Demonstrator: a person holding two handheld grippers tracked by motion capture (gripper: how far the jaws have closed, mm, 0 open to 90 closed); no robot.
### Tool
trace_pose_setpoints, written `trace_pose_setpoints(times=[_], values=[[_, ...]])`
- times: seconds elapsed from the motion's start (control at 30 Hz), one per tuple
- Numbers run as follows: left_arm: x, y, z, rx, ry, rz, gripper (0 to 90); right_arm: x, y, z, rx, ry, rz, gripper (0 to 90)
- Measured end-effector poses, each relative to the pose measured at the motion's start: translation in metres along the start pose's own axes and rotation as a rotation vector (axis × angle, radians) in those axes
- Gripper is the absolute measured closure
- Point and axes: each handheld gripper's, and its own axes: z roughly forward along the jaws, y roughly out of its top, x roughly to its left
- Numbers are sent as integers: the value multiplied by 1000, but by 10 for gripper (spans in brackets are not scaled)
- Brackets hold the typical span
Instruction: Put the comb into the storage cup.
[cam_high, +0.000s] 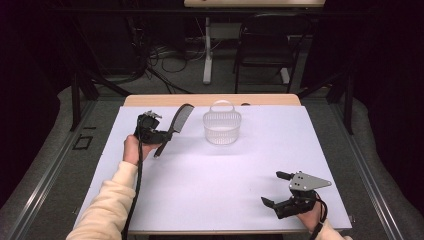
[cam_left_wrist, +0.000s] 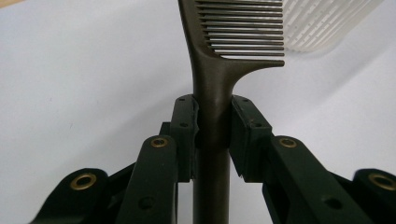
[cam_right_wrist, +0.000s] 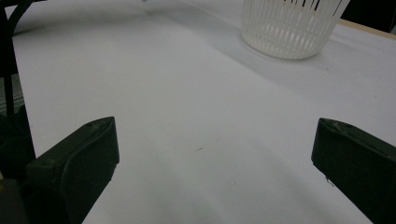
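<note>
A dark comb (cam_high: 178, 122) lies at the table's back left, its teeth end pointing toward the far edge. My left gripper (cam_high: 161, 135) is shut on the comb's handle (cam_left_wrist: 212, 116); in the left gripper view both jaws press its sides, with the teeth (cam_left_wrist: 243, 28) just beyond. A white slatted basket (cam_high: 222, 126) with a loop handle stands to the right of the comb, also seen as the basket (cam_right_wrist: 289, 25) far ahead in the right gripper view. My right gripper (cam_high: 276, 188) rests near the table's front right, open, with nothing between its jaws.
The white table top (cam_high: 215, 175) spans the middle between the two grippers. Its wooden far edge (cam_high: 210, 100) borders a floor with cables, a desk leg and a black chair (cam_high: 265, 45) behind.
</note>
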Motion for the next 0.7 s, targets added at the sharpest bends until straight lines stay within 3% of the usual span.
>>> trace_pose_setpoints(times=[0.4,0.7], values=[[-6,-6,-7,-101,-19,10,726,-1,0,3,5,4,3,5],[-12,-4,-3,-133,-30,27,726,-1,-1,1,5,-4,6,5]])
